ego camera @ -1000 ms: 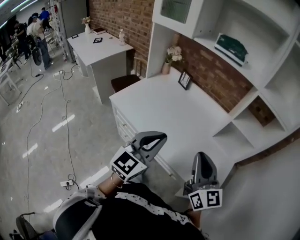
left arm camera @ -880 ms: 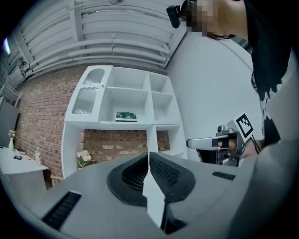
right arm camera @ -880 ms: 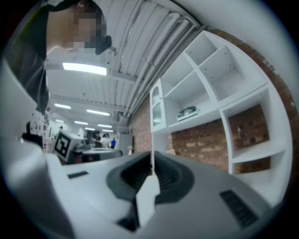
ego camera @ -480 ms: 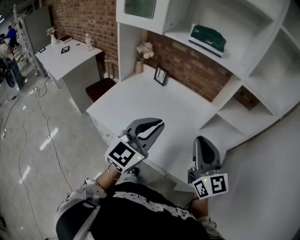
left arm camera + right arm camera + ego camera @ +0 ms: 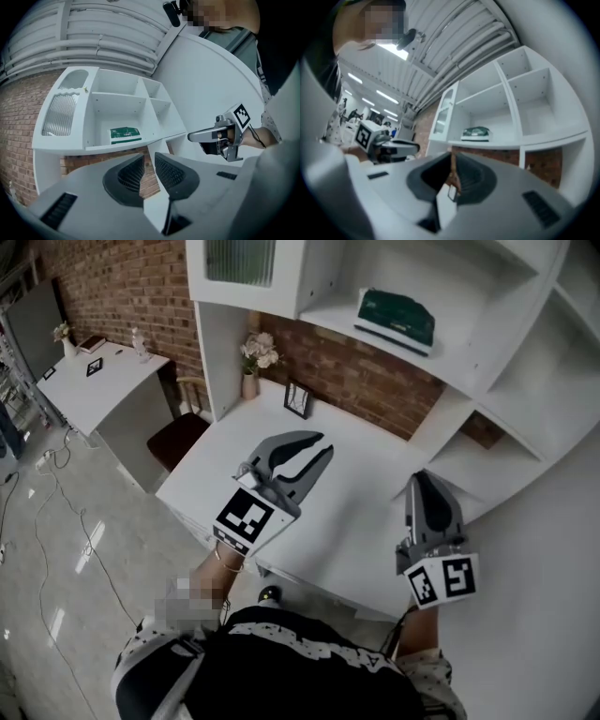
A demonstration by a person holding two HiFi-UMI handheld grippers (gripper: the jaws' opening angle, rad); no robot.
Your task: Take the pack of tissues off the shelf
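Observation:
The green pack of tissues (image 5: 396, 319) lies flat on a white shelf (image 5: 328, 320) above the desk; it also shows in the left gripper view (image 5: 125, 134) and the right gripper view (image 5: 476, 133). My left gripper (image 5: 319, 448) hovers over the desk, well below and short of the pack. Its jaws are opening, with a narrow gap and nothing between them (image 5: 148, 161). My right gripper (image 5: 424, 479) hangs to the right over the desk, shut and empty (image 5: 452, 161). Both point up toward the shelf unit.
A white desk (image 5: 366, 531) runs under the shelves against a brick wall. On it stand a vase of flowers (image 5: 251, 362) and a small picture frame (image 5: 297, 399). A dark stool (image 5: 178, 439) and a second white desk (image 5: 98, 381) are at the left.
The view has swung closer to the shelves. Both grippers have risen over the desk, and the left gripper's jaws have parted from shut.

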